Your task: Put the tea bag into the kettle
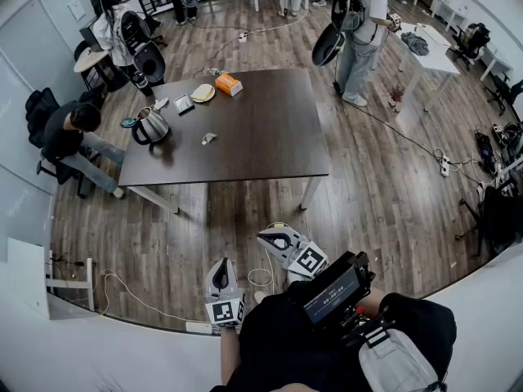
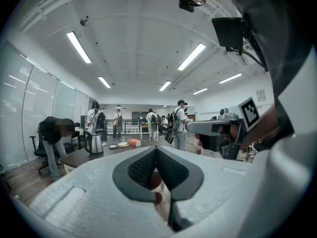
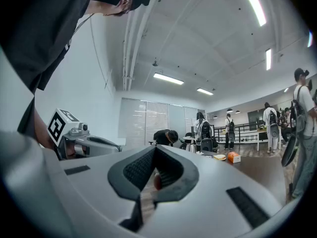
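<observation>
A steel kettle (image 1: pixel 151 126) with a black handle stands at the left end of the dark table (image 1: pixel 261 137). The small white tea bag (image 1: pixel 209 138) lies on the table just right of it. Both grippers are held well short of the table, over the floor by the person's body. My left gripper (image 1: pixel 221 278) is shut with nothing between its jaws, and so is my right gripper (image 1: pixel 276 240) beside it. In the left gripper view the left gripper (image 2: pixel 156 148) points level toward the kettle (image 2: pixel 94 144). The right gripper (image 3: pixel 155 148) shows its jaws meeting at the tip.
An orange box (image 1: pixel 229 84), a yellow plate (image 1: pixel 203 93), a small flat device (image 1: pixel 184 103) and a blue lid (image 1: pixel 129 122) share the table's far left. A person (image 1: pixel 73 133) bends beside the kettle end. Another person (image 1: pixel 364 31) stands far right. Cables (image 1: pixel 261 278) lie on the floor.
</observation>
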Tool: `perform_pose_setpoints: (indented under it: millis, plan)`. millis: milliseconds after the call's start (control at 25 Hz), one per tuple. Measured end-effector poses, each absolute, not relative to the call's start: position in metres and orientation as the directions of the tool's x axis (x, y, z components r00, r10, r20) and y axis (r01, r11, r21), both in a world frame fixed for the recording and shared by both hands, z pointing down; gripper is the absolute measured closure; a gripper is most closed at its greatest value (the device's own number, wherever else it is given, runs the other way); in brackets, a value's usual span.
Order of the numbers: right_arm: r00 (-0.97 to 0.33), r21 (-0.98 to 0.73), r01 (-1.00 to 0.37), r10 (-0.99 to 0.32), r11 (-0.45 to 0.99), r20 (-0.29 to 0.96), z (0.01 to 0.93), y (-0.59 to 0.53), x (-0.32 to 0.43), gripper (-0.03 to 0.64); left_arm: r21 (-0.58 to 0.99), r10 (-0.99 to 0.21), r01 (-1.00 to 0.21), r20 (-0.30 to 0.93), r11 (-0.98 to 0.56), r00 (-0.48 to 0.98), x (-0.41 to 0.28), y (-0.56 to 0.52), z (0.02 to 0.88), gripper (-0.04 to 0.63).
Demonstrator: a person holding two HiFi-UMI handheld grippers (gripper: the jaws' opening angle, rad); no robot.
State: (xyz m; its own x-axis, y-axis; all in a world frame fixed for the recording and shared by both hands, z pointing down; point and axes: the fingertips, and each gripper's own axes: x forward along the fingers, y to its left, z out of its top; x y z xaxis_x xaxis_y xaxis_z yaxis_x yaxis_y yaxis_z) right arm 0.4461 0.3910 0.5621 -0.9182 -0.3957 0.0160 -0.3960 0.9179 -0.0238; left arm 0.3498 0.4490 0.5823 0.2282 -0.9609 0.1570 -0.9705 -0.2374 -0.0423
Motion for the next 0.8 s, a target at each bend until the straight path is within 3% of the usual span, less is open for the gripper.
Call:
perform_pose_setpoints:
  millis: [800]
  plan:
    - [-0.947, -0.018, -0.318, -0.319, 0.948, -0.035, 0.565, 0.376, 0.439, 0.611, -0.088, -0.961, -0.967, 0.165, -0.240, 0.224, 0.351, 0.428, 0.573, 0.595]
